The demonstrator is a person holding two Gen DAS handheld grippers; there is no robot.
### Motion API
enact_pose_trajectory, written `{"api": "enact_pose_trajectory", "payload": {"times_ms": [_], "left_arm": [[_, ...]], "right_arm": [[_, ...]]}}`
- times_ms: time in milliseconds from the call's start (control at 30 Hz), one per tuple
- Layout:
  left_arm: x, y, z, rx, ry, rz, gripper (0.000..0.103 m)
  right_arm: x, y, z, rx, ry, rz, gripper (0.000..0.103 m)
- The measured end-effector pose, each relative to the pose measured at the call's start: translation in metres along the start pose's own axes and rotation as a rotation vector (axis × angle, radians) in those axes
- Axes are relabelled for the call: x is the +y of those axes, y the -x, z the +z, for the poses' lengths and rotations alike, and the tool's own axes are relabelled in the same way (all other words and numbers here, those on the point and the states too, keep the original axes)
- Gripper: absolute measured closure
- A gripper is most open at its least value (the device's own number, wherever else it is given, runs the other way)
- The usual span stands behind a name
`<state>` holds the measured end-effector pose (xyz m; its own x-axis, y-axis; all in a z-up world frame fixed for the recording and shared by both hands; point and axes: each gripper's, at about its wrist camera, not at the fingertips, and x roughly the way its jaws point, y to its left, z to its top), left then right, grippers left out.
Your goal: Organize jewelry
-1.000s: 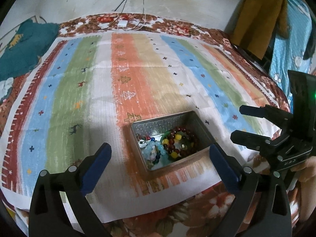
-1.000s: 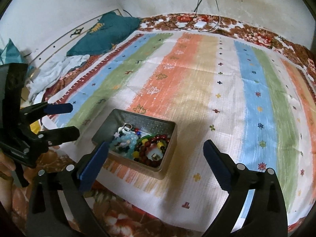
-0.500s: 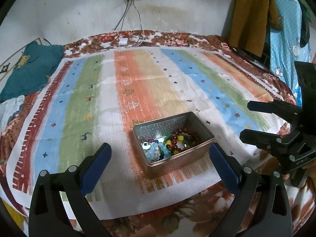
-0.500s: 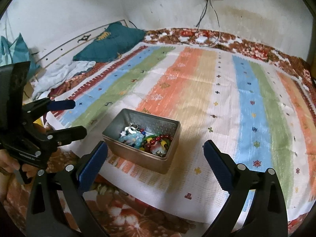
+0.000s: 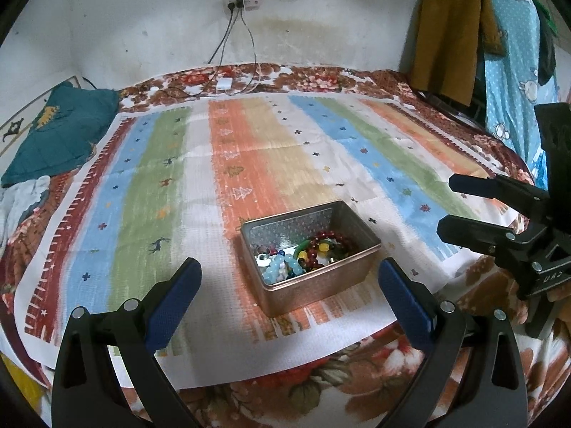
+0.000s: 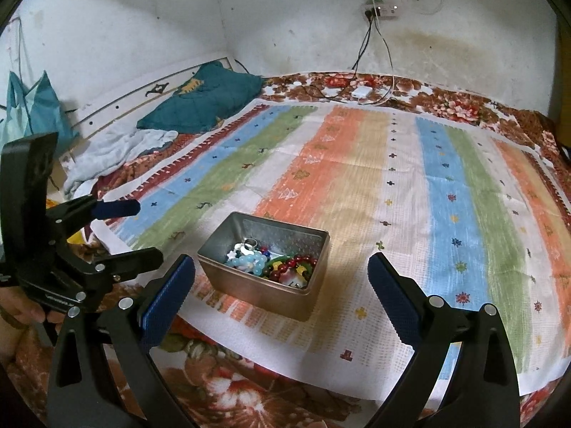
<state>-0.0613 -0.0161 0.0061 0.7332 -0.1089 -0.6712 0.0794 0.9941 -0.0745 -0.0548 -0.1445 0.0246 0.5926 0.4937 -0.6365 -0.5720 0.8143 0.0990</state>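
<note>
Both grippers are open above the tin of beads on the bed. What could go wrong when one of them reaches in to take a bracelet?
1. The bracelets lie tangled in the metal tin; lifting the dark red bracelet may drag the light blue beads out too.
2. The tin sits on soft striped cloth near the bed edge; a push from the left hand-held gripper or right hand-held gripper could tip or slide it.
</note>
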Motion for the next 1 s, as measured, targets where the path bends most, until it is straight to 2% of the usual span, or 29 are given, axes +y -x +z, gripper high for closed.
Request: {"api": "enact_pose_trajectory", "payload": {"times_ms": [1000], "left_arm": [[0.0012,0.0,0.0005,0.0,0.005,-0.004,0.006]], "right_arm": [[0.0016,-0.0086,-0.0046,0.025,0.015,-0.023,0.005]]}}
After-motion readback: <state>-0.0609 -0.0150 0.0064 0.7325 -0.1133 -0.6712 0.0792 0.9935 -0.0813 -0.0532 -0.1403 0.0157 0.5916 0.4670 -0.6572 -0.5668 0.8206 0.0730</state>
